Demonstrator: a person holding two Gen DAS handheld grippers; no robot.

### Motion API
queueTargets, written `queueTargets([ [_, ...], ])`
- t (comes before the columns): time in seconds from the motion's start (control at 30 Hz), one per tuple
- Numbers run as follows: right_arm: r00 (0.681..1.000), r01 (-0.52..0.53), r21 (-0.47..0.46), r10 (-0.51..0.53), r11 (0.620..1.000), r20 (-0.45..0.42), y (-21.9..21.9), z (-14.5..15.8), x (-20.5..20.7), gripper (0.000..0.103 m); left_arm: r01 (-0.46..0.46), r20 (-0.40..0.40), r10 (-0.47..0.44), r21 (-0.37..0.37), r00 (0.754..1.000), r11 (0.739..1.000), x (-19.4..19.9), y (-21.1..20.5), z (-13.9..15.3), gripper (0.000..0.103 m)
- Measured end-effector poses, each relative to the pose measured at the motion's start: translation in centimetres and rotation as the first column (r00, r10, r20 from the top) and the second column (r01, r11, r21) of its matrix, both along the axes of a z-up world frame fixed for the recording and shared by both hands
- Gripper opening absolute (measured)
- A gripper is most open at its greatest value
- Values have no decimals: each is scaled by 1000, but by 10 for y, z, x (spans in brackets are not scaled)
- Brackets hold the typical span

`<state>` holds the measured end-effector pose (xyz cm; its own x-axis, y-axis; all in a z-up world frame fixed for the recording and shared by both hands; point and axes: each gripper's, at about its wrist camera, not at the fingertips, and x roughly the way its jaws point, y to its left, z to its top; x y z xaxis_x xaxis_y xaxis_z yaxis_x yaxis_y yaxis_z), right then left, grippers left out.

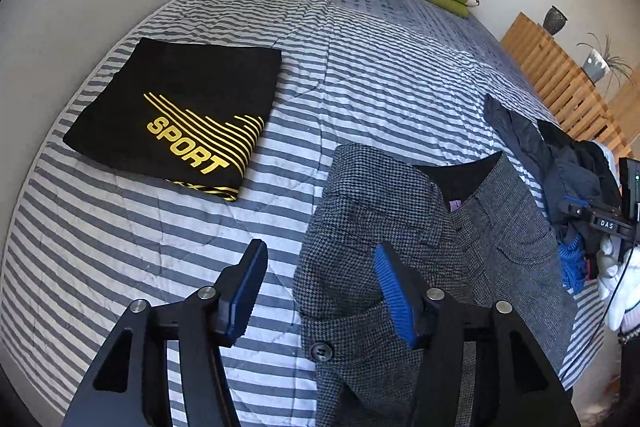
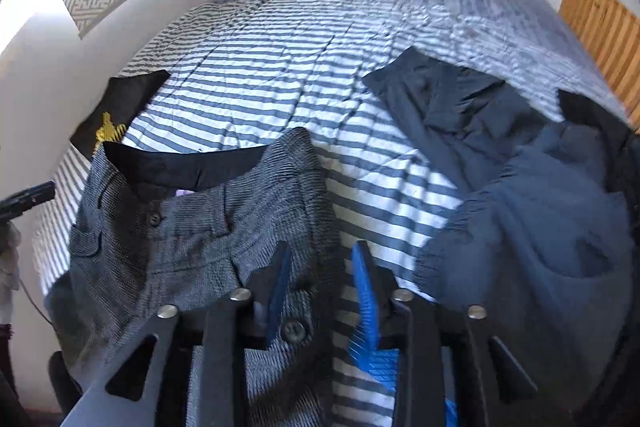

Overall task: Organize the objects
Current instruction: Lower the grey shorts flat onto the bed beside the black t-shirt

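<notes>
Grey houndstooth woven trousers lie at the bed's near edge, waistband toward the far end, legs running back under my tools. Left hand-held gripper open, straddling their left edge. Right hand-held gripper part-open over their right edge, gripping nothing. Both equally near.

free: striped bedspread centre | blocked: grey trousers, dark clothes pile
</notes>
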<state>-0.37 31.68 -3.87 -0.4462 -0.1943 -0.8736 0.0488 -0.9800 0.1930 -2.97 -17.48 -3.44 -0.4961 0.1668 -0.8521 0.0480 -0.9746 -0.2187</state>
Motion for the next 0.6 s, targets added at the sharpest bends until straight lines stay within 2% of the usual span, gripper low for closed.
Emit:
queueTargets([
  [0.13,1000,-6,-1,6,1000,14,-11,-26,-27,37,89,30,-88,-26,996,996,-15,14,-17,64],
  [0.2,1000,1,4,-1,1000,28,-15,-40,-40,37,124,35,-123,-24,992,992,-26,24,-28,69],
  [0.33,1000,6,5,-6,1000,7,-21,-50,-53,37,81,32,-82,41,996,996,-53,23,-47,67],
  [0.37,1000,3,10,-3,1000,8,-23,-50,-55,36,83,31,-85,46,996,995,-58,25,-51,56],
  [0.4,1000,-11,13,11,1000,3,-25,-50,-55,25,94,39,-95,30,995,995,-60,29,-53,16],
  [0.43,1000,-27,30,27,999,3,-29,-48,-54,19,99,51,-100,13,994,995,-62,32,-56,9],
  [0.5,999,-35,56,36,998,-12,-32,-36,-48,13,92,24,-92,-10,996,996,-56,32,-50,8],
  [0.6,996,-37,-66,31,997,-89,-15,1,-36,12,41,-41,-38,61,998,997,-45,10,-28,8],
])
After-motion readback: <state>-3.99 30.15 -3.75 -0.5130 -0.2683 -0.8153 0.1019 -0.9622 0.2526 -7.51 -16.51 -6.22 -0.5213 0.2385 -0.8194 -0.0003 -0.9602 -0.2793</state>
